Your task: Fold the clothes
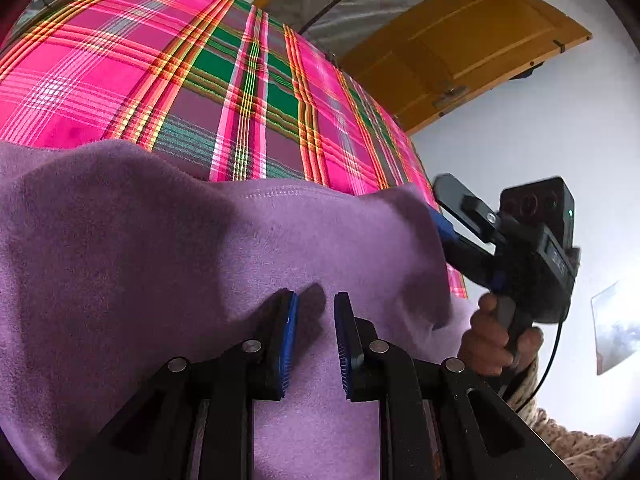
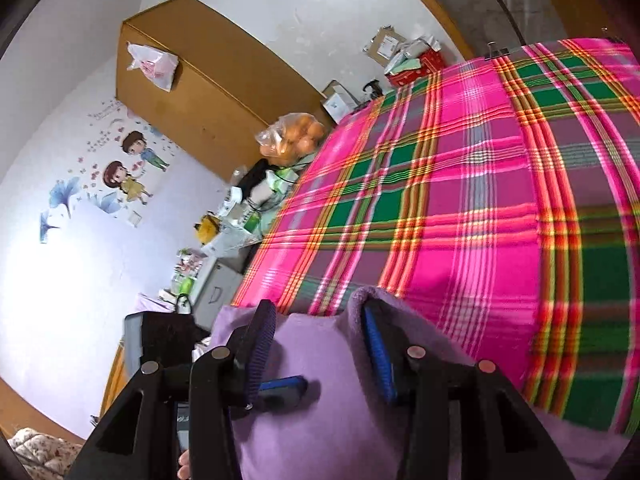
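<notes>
Purple fleece garment (image 1: 192,248) draped over the near edge of a bed under a pink-and-green plaid sheet (image 1: 168,80), wide bare plaid beyond it up to the clutter (image 2: 256,200) along the far edge. Left tongs (image 1: 316,344) parted, pads resting on the fleece with nothing pinched between; right tongs (image 2: 316,356) also spread, a raised fleece fold lying between them and wrapping the right pad. Right tongs' tips hidden behind the fleece edge in the left view, a hand (image 1: 496,340) gripping the handle; garment's lower part cut off.
</notes>
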